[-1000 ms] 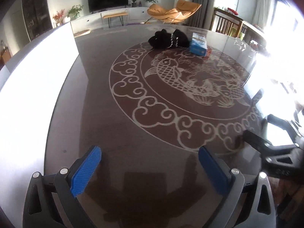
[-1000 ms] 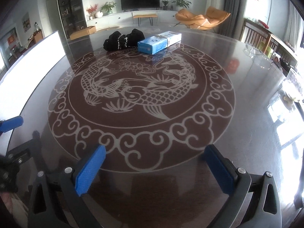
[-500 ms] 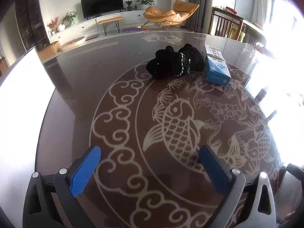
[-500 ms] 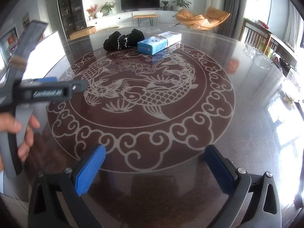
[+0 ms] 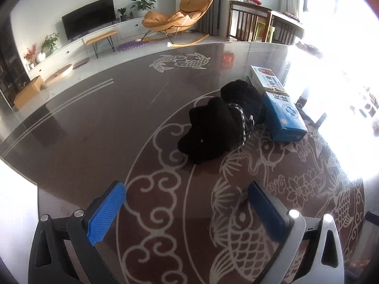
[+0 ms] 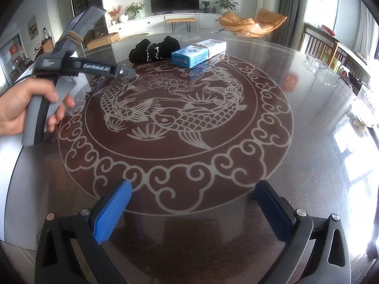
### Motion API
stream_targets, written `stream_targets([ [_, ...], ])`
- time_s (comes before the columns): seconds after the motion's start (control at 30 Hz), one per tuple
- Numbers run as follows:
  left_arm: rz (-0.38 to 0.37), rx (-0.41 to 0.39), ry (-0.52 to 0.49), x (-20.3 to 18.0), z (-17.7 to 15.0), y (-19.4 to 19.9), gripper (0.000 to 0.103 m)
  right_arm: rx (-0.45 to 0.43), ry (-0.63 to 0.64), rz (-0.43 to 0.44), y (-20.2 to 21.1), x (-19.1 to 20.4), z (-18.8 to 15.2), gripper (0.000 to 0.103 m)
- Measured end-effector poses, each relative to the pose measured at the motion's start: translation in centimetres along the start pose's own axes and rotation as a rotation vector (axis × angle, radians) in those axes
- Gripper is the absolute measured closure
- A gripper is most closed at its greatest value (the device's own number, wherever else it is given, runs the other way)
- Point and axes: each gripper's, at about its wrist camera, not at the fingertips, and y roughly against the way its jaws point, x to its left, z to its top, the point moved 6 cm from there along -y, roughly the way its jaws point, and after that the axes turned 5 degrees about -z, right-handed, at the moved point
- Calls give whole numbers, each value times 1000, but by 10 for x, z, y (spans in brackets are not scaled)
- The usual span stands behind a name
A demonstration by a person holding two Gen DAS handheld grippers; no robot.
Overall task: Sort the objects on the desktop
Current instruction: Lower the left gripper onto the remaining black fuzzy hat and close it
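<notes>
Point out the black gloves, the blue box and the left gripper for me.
black gloves [image 5: 213, 127], left wrist view, on the nearer glove's knit body.
blue box [image 5: 283, 112], left wrist view, on its top face.
left gripper [image 5: 187, 210], left wrist view, midway between the open blue fingertips.

Glossy table, knitted black cloth, cardboard box
</notes>
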Motion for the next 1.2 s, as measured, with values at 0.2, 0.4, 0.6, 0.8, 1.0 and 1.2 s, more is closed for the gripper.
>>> stream_targets([
  [0.2,-53,6,-77,-15,31,-20,0,0,0,0,0,0,0,0],
  [0.4,-12,-11,-86,-27,58,-38,0,0,0,0,0,0,0,0],
  [0.6,-41,-53,-79,-39,61,-32,55,0,0,0,0,0,0,0],
  [0.8,27,-69,7,-39,34,-12,65,-1,0,0,0,0,0,0],
  [1.0,110,-75,142,-37,-23,27,65,-1,0,1,0,0,0,0],
  [1.2,140,-77,165,-47,-92,71,65,0,0,1,0,0,0,0],
])
